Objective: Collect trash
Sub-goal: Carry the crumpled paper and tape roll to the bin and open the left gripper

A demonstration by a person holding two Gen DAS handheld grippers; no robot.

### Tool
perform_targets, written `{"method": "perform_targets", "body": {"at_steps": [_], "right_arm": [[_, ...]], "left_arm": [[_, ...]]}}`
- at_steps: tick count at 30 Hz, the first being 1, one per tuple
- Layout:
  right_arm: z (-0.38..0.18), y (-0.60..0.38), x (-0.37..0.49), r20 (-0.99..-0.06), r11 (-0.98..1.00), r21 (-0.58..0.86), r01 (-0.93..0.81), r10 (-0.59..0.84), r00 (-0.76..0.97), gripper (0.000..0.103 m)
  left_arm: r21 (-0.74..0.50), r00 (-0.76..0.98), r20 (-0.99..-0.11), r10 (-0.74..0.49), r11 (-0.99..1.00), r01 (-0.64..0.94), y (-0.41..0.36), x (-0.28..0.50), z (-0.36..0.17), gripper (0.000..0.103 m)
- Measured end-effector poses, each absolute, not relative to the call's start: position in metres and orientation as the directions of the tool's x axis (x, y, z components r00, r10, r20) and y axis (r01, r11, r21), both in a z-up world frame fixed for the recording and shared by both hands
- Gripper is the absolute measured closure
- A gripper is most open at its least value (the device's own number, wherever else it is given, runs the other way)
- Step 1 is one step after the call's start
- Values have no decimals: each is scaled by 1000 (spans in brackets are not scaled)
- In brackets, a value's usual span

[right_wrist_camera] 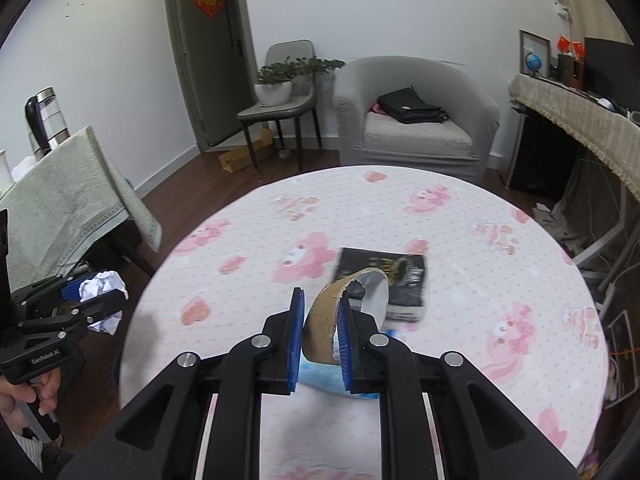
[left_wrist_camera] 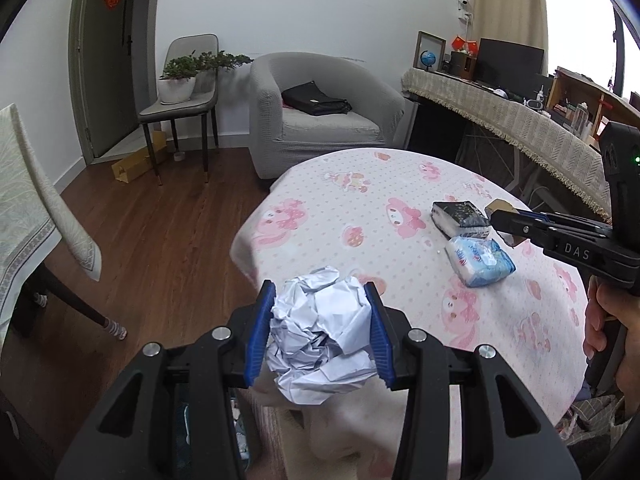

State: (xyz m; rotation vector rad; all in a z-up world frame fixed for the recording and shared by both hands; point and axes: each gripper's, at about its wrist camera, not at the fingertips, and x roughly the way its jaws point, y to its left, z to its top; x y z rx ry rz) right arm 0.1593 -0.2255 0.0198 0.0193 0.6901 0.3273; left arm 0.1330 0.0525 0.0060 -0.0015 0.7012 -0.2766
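My left gripper (left_wrist_camera: 320,304) is shut on a crumpled white paper ball (left_wrist_camera: 324,328) and holds it at the near left edge of the round table (left_wrist_camera: 340,208). It also shows at the left in the right wrist view (right_wrist_camera: 100,300). My right gripper (right_wrist_camera: 320,320) is shut on a torn brown cardboard piece (right_wrist_camera: 324,328) and holds it above the table; it shows at the right in the left wrist view (left_wrist_camera: 500,220). A black packet (left_wrist_camera: 460,216) (right_wrist_camera: 400,280) and a blue-white tissue pack (left_wrist_camera: 478,260) lie on the pink cartoon tablecloth.
A grey armchair (left_wrist_camera: 320,120) with a black bag stands behind the table. A chair with a potted plant (left_wrist_camera: 180,80) is by the door. A cloth-covered desk (left_wrist_camera: 520,120) runs along the right. Another covered table (right_wrist_camera: 60,192) with a kettle is at the left.
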Motion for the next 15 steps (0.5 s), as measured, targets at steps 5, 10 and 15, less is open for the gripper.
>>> {"method": "perform_targets", "body": {"at_steps": [5,10,15], "right_arm": [[25,-205,152,-609,936,138,-325,339,717,87],[27,-183,149,-600,919,169,-357,383,702,87],[27,-159,150,-596,897,195,-396,430,679,87]], "left_arm": [[-93,741,-631,-232,970,225,71,122,8,56],[-89,743,-634,-215,975,205,90,116,6,56],[-86,742,-641,-199,978,188,106,113,3,56]]}}
